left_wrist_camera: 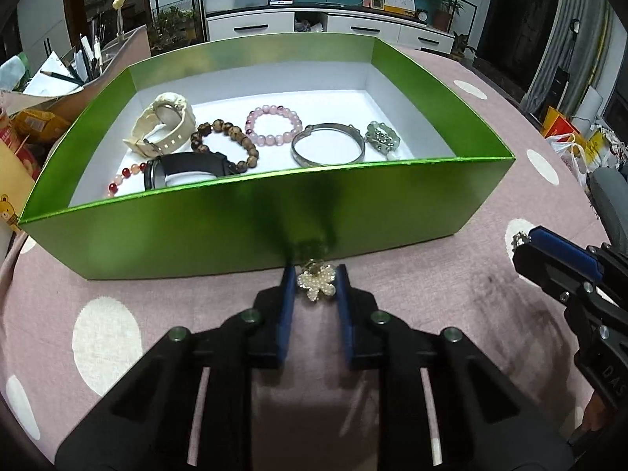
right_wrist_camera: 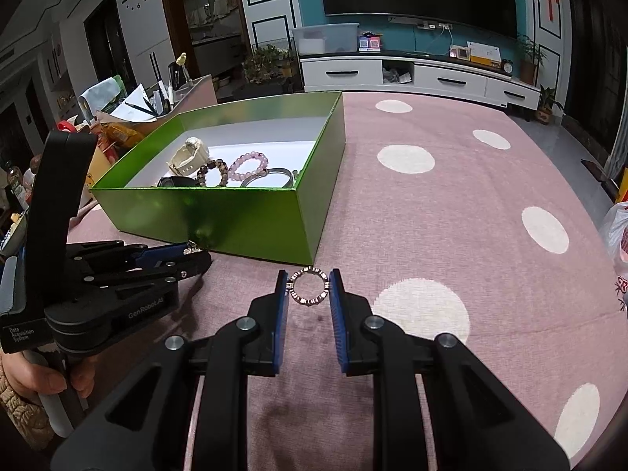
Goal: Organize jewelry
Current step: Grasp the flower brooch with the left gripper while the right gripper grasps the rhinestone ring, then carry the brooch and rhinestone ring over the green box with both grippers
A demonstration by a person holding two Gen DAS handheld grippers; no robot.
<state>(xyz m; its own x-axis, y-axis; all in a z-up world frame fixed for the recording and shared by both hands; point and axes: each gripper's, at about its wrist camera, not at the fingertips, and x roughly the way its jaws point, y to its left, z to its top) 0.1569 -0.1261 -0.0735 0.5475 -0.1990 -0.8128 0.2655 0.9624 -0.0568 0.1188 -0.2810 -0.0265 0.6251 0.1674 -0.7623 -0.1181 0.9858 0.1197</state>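
A green box with a white floor stands on the pink dotted tablecloth and holds a cream watch, a black watch, a brown bead bracelet, a pink bead bracelet, a silver bangle, a jade pendant and a red bead string. My left gripper is shut on a pearl flower ring just in front of the box's near wall. My right gripper is shut on a small silver studded ring, right of the box.
The left gripper shows at the left of the right wrist view, the right gripper at the right of the left wrist view. A cluttered box of pens and papers stands left of the green box. Bags sit beyond the table's right edge.
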